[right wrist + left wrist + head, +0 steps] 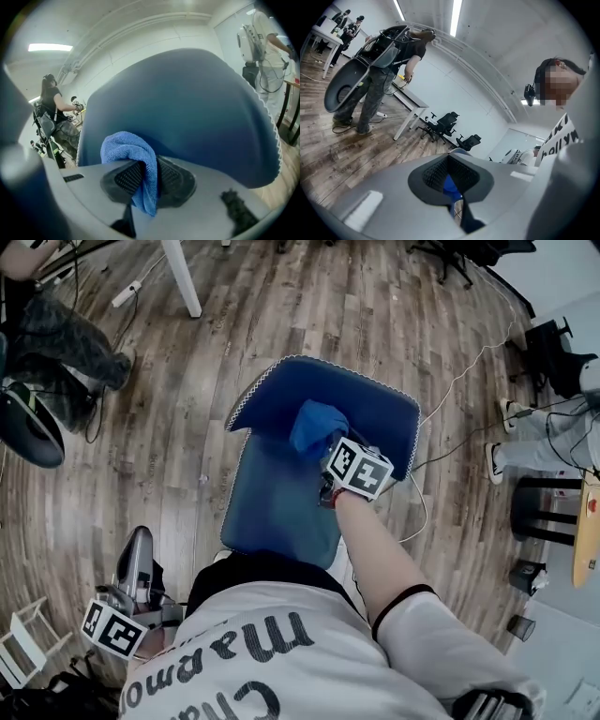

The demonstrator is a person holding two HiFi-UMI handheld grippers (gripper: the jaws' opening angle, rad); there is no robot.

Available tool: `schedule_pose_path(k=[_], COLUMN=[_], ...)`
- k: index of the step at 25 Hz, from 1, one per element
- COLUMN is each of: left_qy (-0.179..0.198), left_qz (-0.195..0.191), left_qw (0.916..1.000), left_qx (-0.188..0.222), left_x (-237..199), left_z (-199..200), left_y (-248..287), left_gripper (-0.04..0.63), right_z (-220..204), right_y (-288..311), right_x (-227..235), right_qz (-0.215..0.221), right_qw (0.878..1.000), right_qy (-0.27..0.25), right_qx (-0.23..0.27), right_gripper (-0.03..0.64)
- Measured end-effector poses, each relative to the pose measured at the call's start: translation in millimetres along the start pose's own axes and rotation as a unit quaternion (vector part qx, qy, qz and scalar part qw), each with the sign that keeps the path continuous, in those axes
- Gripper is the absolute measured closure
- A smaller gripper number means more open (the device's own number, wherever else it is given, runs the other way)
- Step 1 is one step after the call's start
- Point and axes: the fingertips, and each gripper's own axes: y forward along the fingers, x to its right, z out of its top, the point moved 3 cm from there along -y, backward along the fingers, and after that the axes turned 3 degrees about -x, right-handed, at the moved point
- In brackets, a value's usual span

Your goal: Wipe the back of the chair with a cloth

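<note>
A blue chair stands in front of me; its backrest (pixel 375 413) curves up behind the seat (pixel 281 502). My right gripper (pixel 328 457) is shut on a bunched blue cloth (pixel 317 427) and holds it against the inner face of the backrest. In the right gripper view the cloth (pixel 133 159) is pinched between the dark pads (pixel 171 178), with the chair back (pixel 187 108) filling the view just beyond. My left gripper (pixel 139 538) hangs low at my left side, away from the chair, jaws together and holding nothing (pixel 451 176).
A white table leg (pixel 181 277) stands far left. A cable (pixel 459 381) trails over the wooden floor right of the chair. A black stool (pixel 544 512) and a seated person's legs (pixel 548 442) are at the right. Another person (pixel 370 61) carries a grey chair.
</note>
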Motion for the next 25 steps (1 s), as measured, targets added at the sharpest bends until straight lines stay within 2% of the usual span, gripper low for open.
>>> schedule_pose_path(k=[5, 9, 18, 25], left_qy=[0.000, 0.000, 0.003, 0.000], left_qz=[-0.010, -0.018, -0.030, -0.034], left_qw=[0.9999, 0.9998, 0.9993, 0.9992], left_qx=[-0.007, -0.013, -0.020, -0.022], left_x=[3, 5, 8, 4], left_z=[-3, -3, -4, -6], left_y=[7, 14, 18, 17], left_gripper=[0.588, 0.588, 0.588, 0.588], right_z=[-4, -5, -15, -22], right_y=[-14, -24, -61, -84], right_x=[35, 60, 120, 141], right_qz=[-0.041, -0.069, -0.137, -0.168], right_qw=[0.999, 0.996, 0.978, 0.969], right_qy=[0.018, 0.060, 0.152, 0.177], right_qx=[-0.001, 0.007, 0.037, 0.052], right_gripper=[0.537, 0.537, 0.537, 0.537])
